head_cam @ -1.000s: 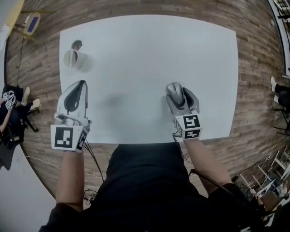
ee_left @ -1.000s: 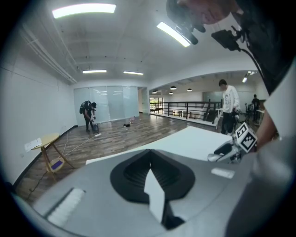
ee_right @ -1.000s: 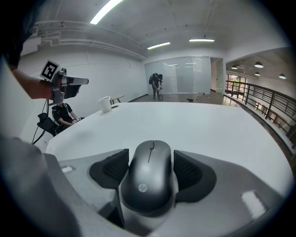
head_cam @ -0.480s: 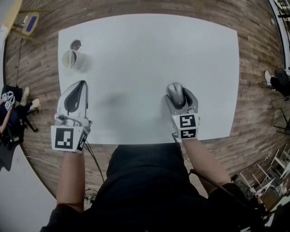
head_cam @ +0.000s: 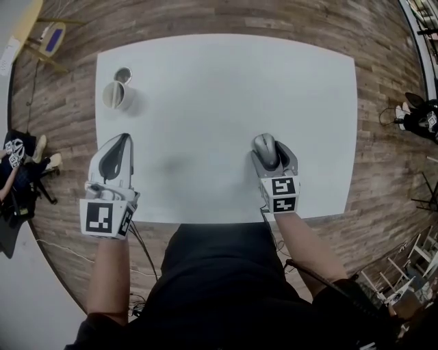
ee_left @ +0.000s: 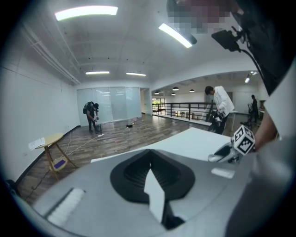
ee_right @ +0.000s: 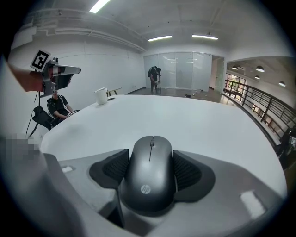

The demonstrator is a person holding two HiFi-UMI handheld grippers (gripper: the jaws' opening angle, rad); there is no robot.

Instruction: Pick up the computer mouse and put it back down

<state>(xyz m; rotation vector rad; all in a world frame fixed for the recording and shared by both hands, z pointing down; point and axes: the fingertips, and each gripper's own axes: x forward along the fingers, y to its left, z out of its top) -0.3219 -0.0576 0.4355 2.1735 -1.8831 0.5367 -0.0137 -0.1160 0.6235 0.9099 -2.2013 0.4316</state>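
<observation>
Computer mouse (ee_right: 150,185) clamped sideways by the right tongs (ee_right: 150,162) at the bench's (head_cam: 226,102) near right part; left tongs (ee_left: 149,171) closed, empty. The smooth, rounded shell could be squeezed out under uneven pressure.

Steep overhead; low views across table (head_cam: 226,82)

dark grey mouse (ee_right: 150,178), white table (head_cam: 226,89), brown wood-plank floor (head_cam: 205,17), left gripper (ee_left: 150,169) & right gripper (ee_right: 150,162) light grey w/ black pads (ee_right: 111,169), b&w marker cubes (head_cam: 102,217)
</observation>
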